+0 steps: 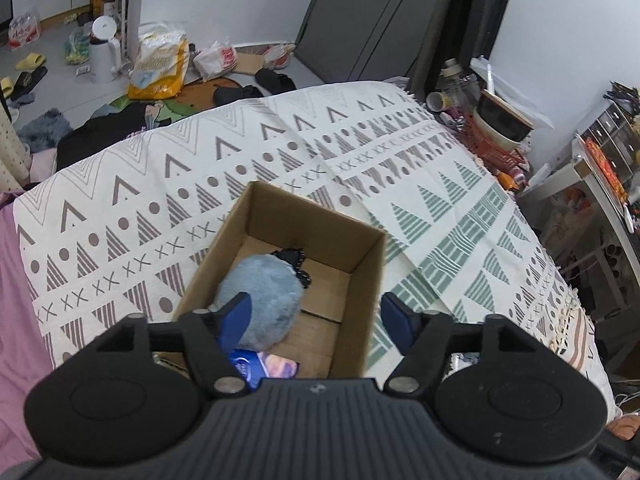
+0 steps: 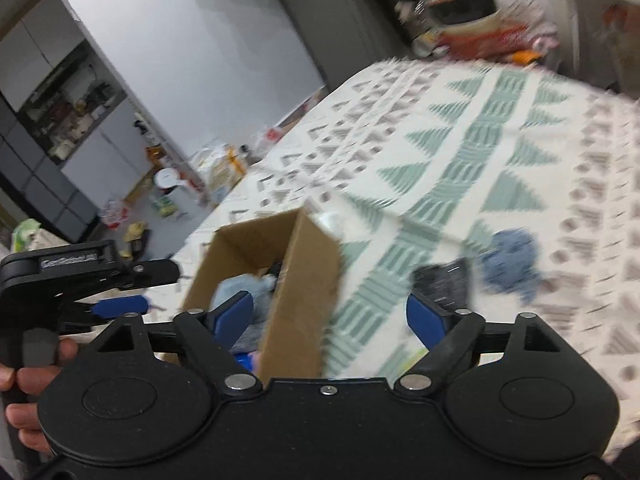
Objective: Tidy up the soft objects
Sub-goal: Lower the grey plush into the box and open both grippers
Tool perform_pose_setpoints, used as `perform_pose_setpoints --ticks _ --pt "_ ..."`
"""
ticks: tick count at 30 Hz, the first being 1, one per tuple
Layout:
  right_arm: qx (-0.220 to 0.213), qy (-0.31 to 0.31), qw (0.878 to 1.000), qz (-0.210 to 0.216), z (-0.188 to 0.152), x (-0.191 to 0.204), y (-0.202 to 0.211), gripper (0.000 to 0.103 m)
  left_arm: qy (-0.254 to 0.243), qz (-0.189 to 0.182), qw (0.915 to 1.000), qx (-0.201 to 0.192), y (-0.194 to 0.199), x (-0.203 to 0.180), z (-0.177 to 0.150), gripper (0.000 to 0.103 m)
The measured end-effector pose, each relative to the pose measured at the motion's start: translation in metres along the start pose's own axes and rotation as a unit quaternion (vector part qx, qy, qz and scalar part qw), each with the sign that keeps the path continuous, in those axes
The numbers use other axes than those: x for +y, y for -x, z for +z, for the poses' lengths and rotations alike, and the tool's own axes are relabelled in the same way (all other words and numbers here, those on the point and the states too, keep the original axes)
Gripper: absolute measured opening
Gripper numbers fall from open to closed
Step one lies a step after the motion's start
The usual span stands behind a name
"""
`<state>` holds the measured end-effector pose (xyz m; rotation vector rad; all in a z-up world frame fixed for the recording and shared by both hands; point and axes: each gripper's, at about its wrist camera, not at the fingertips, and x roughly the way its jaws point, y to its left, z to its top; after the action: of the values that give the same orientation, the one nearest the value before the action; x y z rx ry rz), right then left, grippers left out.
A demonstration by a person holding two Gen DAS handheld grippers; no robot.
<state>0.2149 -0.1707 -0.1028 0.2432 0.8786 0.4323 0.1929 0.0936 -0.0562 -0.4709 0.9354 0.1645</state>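
While both grippers gape (holding 0) | L gripper (image 1: 316, 316) over cardboard box (image 1: 362, 280) | blue plush (image 1: 260, 292) inside | R gripper (image 2: 330, 316) nr box

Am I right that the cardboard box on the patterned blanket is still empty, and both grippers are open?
Not quite. The cardboard box isn't empty: the left wrist view shows a fluffy blue-grey plush, a black item and a blue packet inside. Both the left gripper and right gripper are open.
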Motion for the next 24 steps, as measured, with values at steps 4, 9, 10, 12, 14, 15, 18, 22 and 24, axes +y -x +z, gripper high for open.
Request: perform_pose_setpoints --ticks 4,9,10,12,14,15,18,22,24 --pt "-0.009 -0.009 1.000 -0.009 0.007 -0.017 0.016 0.090 -0.013 -0.001 0.9999 -0.004 0.007 -0.017 -0.007 0.080" --pt "-0.009 -0.009 1.000 -0.025 0.013 -0.030 0.024 0.097 -0.022 0.005 0.9997 -0.005 0.015 -0.033 -0.018 0.082" --pt "-0.008 -0.008 1.000 -0.029 0.014 -0.033 0.027 0.097 -0.023 0.006 0.9997 -0.005 0.017 -0.036 -0.020 0.082" --pt "-0.005 -0.007 1.000 -0.028 0.016 -0.038 0.030 0.102 -0.026 0.007 0.9996 -0.005 0.019 -0.041 -0.025 0.083" --pt "-0.004 -0.006 1.000 -0.024 0.019 -0.043 0.034 0.103 -0.025 0.010 0.9996 -0.004 0.020 -0.045 -0.029 0.083" --pt "-0.004 -0.004 1.000 -0.023 0.020 -0.044 0.036 0.103 -0.025 0.010 0.9996 -0.003 0.020 -0.047 -0.031 0.083" --pt "0.002 0.003 1.000 -0.017 0.022 -0.050 0.041 0.103 -0.027 0.010 0.9996 -0.001 0.022 -0.055 -0.038 0.083" --pt "0.006 0.009 1.000 -0.012 0.020 -0.061 0.049 0.103 -0.031 0.011 0.9994 0.000 0.022 -0.069 -0.046 0.083" --pt "0.005 0.008 1.000 -0.013 0.019 -0.068 0.052 0.103 -0.034 0.011 0.9994 0.002 0.020 -0.077 -0.052 0.083"
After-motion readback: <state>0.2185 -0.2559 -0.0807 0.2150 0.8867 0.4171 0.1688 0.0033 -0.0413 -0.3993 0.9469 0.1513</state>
